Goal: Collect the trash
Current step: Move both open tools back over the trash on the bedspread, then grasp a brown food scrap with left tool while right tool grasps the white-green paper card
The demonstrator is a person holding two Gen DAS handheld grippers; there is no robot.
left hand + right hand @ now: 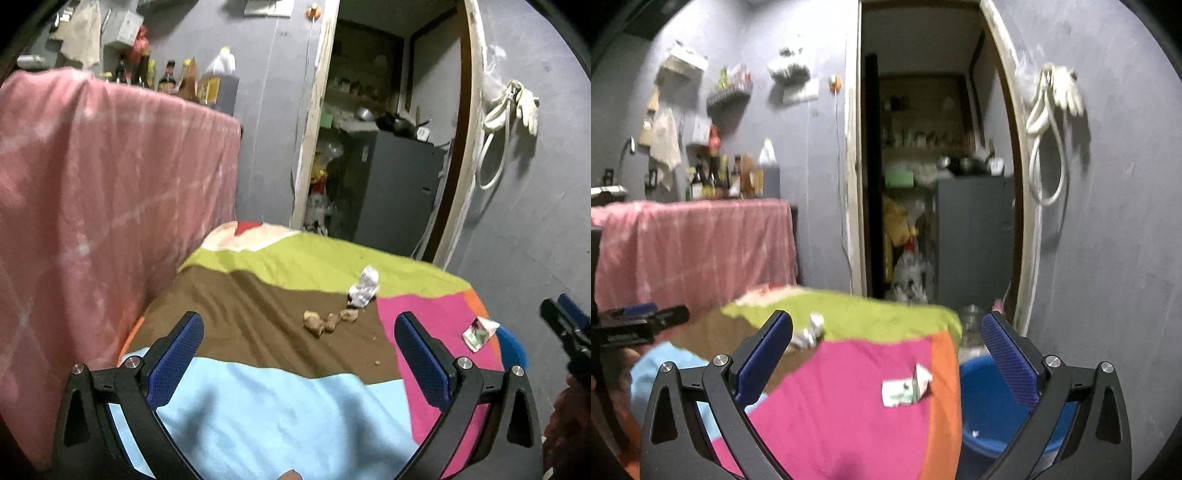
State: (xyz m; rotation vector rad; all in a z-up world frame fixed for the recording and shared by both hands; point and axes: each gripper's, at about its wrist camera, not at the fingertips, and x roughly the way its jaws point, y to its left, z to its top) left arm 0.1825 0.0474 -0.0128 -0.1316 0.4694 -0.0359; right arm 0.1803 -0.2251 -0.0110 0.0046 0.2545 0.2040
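Observation:
Trash lies on a table under a patchwork cloth (258,398). A crumpled white paper (364,287) sits at the brown-green seam, with several brown food scraps (328,320) just in front of it. A small white-green wrapper (479,331) lies on the pink patch near the right edge; it also shows in the right wrist view (905,387). My left gripper (299,354) is open and empty above the blue and brown patches. My right gripper (886,354) is open and empty above the pink patch. A blue bucket (986,406) stands beside the table on the right.
A pink-draped counter (92,206) with bottles (177,79) rises on the left. Behind the table a doorway (380,147) opens to a grey cabinet (395,184). A hose and gloves (509,110) hang on the right wall.

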